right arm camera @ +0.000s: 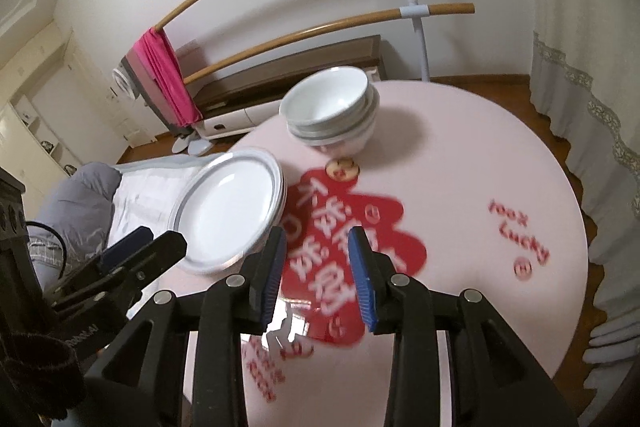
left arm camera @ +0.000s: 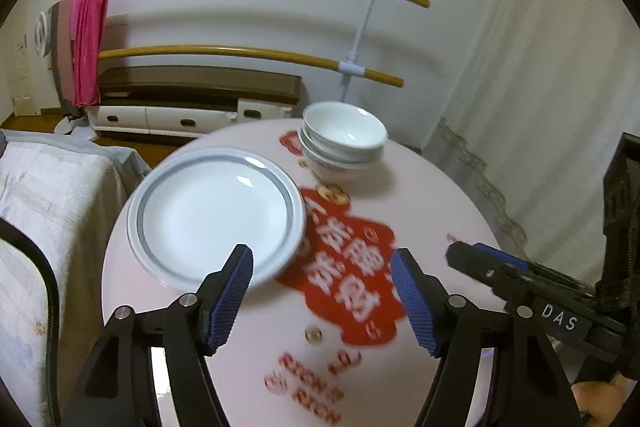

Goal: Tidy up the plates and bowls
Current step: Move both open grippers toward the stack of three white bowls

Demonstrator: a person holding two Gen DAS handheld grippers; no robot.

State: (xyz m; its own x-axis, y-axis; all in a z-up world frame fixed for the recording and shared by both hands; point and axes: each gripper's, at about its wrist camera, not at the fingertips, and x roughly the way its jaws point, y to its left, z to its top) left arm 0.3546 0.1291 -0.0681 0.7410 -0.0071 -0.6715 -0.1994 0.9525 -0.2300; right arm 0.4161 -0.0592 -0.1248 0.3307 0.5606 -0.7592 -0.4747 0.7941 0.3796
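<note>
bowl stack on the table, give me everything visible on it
The bowl stack is white, glossy, ceramic-looking bowls nested upright, about three or four rims showing; exact count unclear. The top bowl is empty and sits slightly tilted in the right wrist view. The bottom bowl shows a faint reddish pattern near its base. It stands on the pink round table toward the far edge, apart from the plate stack. Nothing but the table touches it.

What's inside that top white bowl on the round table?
Nothing visible: the top bowl looks empty and clean inside. It sits nested in more bowls beneath; their insides are covered, so what they hold, if anything, can't be seen.
</note>
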